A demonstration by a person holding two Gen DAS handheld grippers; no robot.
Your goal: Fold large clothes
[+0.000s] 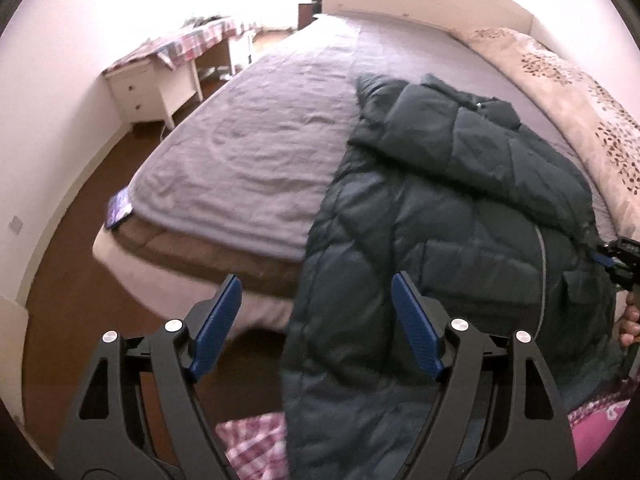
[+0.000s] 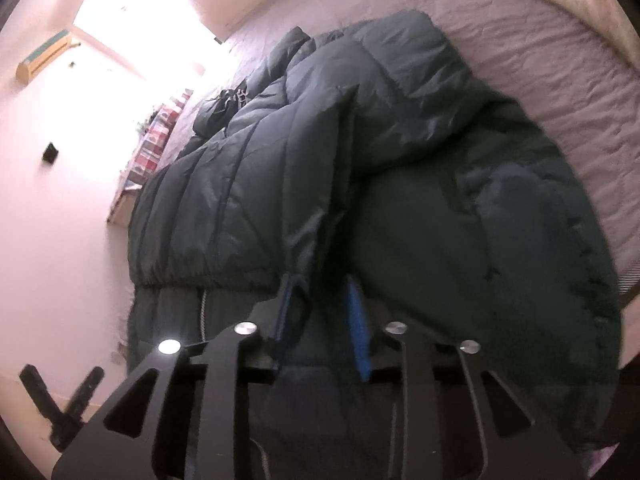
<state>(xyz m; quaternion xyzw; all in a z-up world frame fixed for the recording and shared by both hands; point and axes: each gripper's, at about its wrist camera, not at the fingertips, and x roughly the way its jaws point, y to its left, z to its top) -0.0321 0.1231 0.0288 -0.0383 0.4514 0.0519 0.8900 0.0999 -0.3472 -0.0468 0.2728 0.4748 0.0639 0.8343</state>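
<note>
One dark quilted jacket (image 1: pixel 460 216) lies on the right half of one bed (image 1: pixel 248 148), its hem hanging over the near edge. Left gripper (image 1: pixel 316 320): jaws spread wide, nothing between them, lower centre. Right gripper (image 2: pixel 320 320): jaws parted, a jacket fold between the pads; contact cannot be confirmed. One white dresser (image 1: pixel 148 92) stands upper left.

left wrist: angled down over bed (image 1: pixel 248 152) corner | right wrist: close above jacket (image 2: pixel 280 184) | shared: jacket
</note>
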